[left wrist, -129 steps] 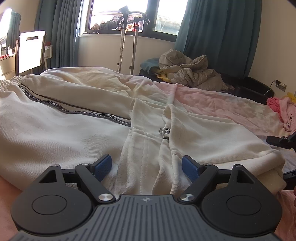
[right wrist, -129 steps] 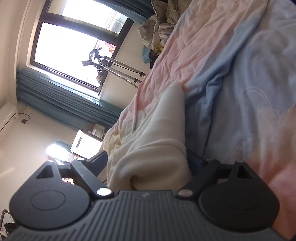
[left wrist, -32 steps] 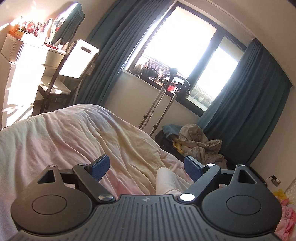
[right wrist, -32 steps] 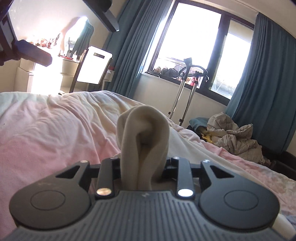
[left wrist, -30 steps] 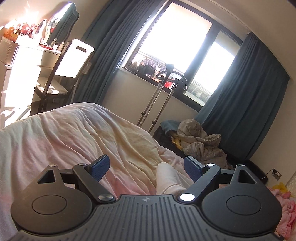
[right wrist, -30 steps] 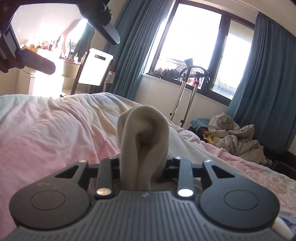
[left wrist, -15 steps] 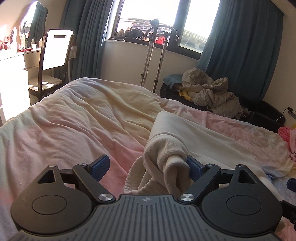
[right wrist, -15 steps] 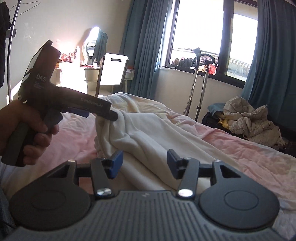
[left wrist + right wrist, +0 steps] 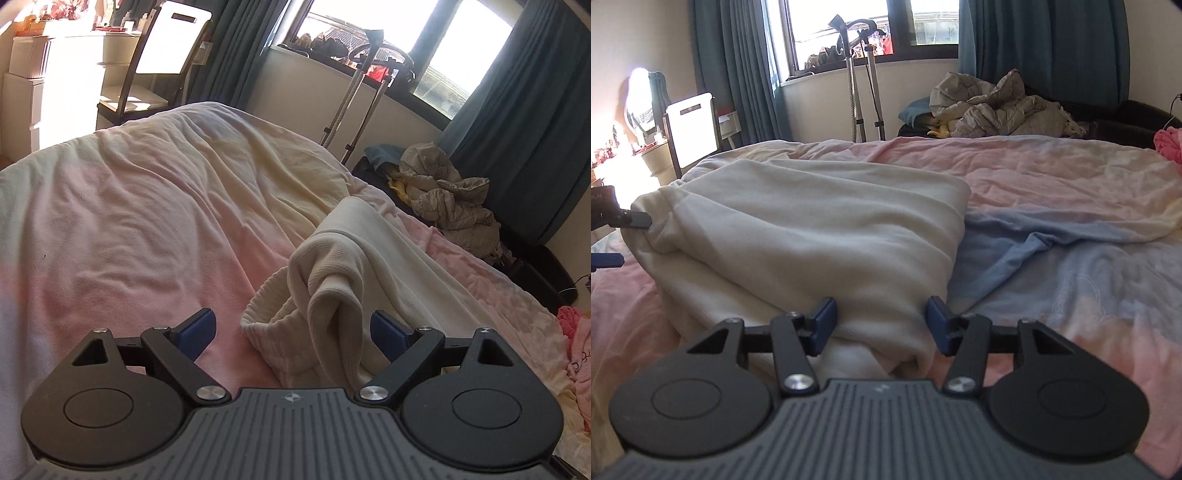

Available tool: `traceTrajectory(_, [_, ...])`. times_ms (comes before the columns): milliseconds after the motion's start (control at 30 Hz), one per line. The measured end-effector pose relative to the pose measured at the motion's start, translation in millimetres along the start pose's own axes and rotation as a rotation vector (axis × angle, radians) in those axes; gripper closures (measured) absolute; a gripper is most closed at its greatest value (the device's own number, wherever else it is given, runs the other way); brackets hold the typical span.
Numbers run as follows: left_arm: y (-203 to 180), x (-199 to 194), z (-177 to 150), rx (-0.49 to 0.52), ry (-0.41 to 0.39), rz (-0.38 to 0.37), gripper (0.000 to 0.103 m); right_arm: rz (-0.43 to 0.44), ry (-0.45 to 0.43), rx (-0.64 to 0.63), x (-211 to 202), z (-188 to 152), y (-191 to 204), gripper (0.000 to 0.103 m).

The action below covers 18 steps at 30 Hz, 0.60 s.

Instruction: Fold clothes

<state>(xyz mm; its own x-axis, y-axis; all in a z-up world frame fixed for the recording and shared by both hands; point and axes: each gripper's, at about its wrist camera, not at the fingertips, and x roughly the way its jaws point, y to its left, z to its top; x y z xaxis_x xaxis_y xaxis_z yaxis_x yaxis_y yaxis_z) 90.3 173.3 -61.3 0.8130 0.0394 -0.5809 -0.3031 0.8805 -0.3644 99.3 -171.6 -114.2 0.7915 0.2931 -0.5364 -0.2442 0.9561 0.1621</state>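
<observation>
A cream garment [image 9: 820,236], folded over, is seen across the centre-left of the frame on a pink and blue bedspread [image 9: 1052,266]. The right gripper [image 9: 881,325] is held with jaws parted, the garment's near edge between them, unpressed. The left gripper [image 9: 613,221] is seen at far left, touching the garment's corner.

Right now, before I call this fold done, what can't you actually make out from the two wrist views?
- Near edge of the cream garment: right wrist view, hidden behind the right gripper body.
- Right pad's contact with the bunched cuff: left wrist view, cloth covers it on the left gripper.
- Left gripper's fingers: right wrist view, cut off by the left edge.
- Bed foot: outside both views.
</observation>
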Motion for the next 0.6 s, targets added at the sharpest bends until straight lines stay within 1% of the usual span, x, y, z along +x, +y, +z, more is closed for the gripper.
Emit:
traceTrajectory(67, [-7.6, -3.3, -1.5, 0.014, -0.002, -0.003, 0.011, 0.009, -0.031, -0.002, -9.5, 2.3, 2.2, 0.048])
traceTrajectory(133, [-8.4, -0.4, -5.4, 0.020, 0.007, 0.019, 0.011, 0.014, -0.065, -0.018, -16.3, 4.8, 6.8, 0.048])
traceTrajectory(200, [-5.0, 10.8, -9.0, -0.005, 0.034, 0.036, 0.011, 0.025, -0.083, -0.024, -19.2, 7.7, 10.1, 0.048])
traceTrajectory(233, [-3.3, 16.5, -10.9, -0.018, 0.048, 0.045, 0.010, 0.030, -0.074, -0.020, -16.9, 8.1, 10.5, 0.048])
traceTrajectory(333, [8.3, 26.5, -13.0, -0.122, 0.068, 0.007, 0.010, 0.019, -0.016, -0.022, -2.5, 3.7, 10.8, 0.048])
traceTrajectory(400, [9.8, 27.4, -14.0, -0.150, 0.064, -0.008, 0.010, 0.002, -0.015, -0.041, 2.0, -1.2, 10.2, 0.048])
traceTrajectory(500, [2.6, 23.3, -14.4, -0.100, 0.028, 0.018, 0.010, 0.011, -0.045, -0.017, -2.5, 2.8, 8.9, 0.049])
traceTrajectory(600, [-4.0, 16.2, -13.3, -0.074, -0.013, 0.020, 0.011, 0.034, -0.139, -0.008, -15.7, 11.2, 8.4, 0.049])
